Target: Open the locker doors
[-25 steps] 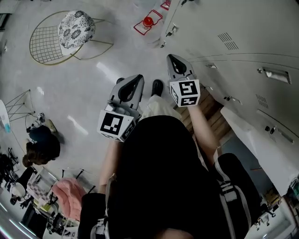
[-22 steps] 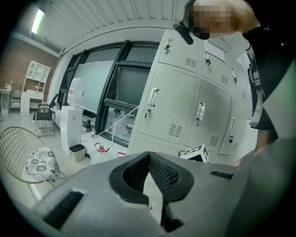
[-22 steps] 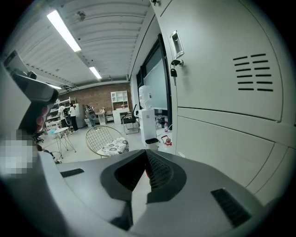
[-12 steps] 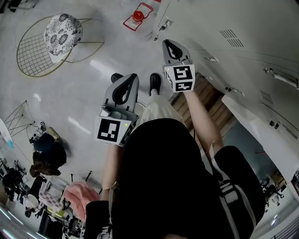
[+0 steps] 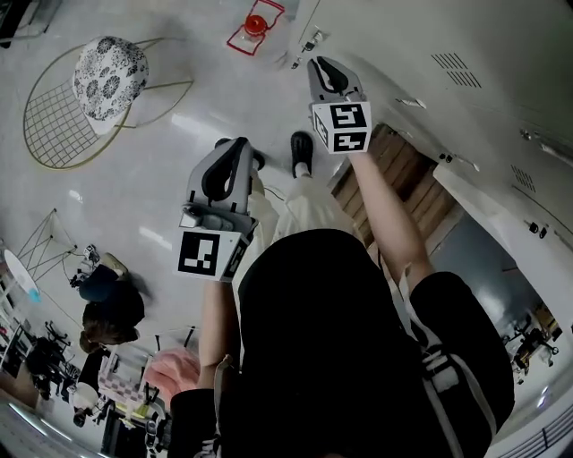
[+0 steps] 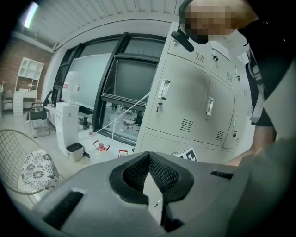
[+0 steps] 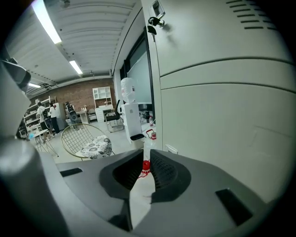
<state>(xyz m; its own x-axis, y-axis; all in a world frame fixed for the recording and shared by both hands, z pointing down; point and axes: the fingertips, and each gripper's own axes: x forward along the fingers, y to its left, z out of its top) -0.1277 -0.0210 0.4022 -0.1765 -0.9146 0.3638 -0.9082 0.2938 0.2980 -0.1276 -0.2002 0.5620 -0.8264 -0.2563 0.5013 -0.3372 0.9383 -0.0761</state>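
1. Shiny pale floor (image 5: 161,161) fills the left side of the head view. A gold wire chair (image 5: 54,116) with a flowery cushion (image 5: 107,76) stands on it.
2. Next comes the left gripper (image 5: 238,143), held over the floor and well apart from the lockers. Its jaws are pressed together at the tips, with nothing between them.
3. A black shoe (image 5: 302,152) shows between the two grippers. A small red thing (image 5: 255,25) sits on the floor farther off.
4. The right gripper (image 5: 319,63) is held just beside the grey lockers (image 5: 466,54). Its jaws are opening and there is a thin gap between them. Nothing is in the gap; only the floor shows through it.
5. In the right gripper view, the flat locker fronts (image 7: 222,106) beside the gripper are closed.
6. Farther right in the head view, one white locker door (image 5: 501,224) is swung out. Brown boards (image 5: 403,170) show next to it.
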